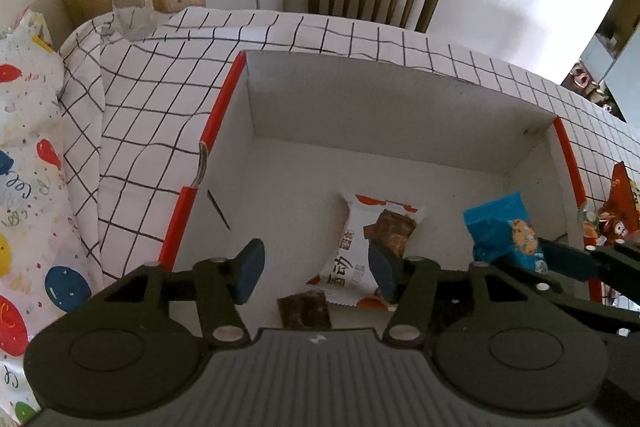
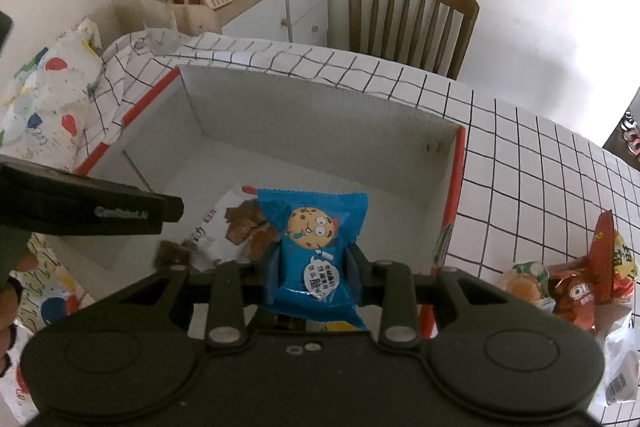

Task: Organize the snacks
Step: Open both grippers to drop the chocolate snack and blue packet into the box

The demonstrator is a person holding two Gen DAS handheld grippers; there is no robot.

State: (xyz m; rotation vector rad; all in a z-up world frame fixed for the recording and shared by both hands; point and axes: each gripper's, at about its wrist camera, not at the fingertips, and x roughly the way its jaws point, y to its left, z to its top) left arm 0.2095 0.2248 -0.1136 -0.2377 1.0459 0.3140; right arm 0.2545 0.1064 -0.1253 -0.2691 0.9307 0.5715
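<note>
My right tongs [image 2: 312, 267] pinch the blue cookie packet [image 2: 316, 247] at lower centre, hanging over the white cardboard box [image 2: 320, 131]. My left tongs [image 1: 316, 267] are spread and empty above the white brownie packet [image 1: 362, 247] inside. The slick wrapper could slip early, or catch the box's right wall and land among the leftover snacks [image 2: 568, 287] at right.

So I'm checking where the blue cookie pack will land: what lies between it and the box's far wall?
Bare white box floor. In the right wrist view, nothing lies between the blue cookie pack, held in the right gripper, and the far wall.
</note>
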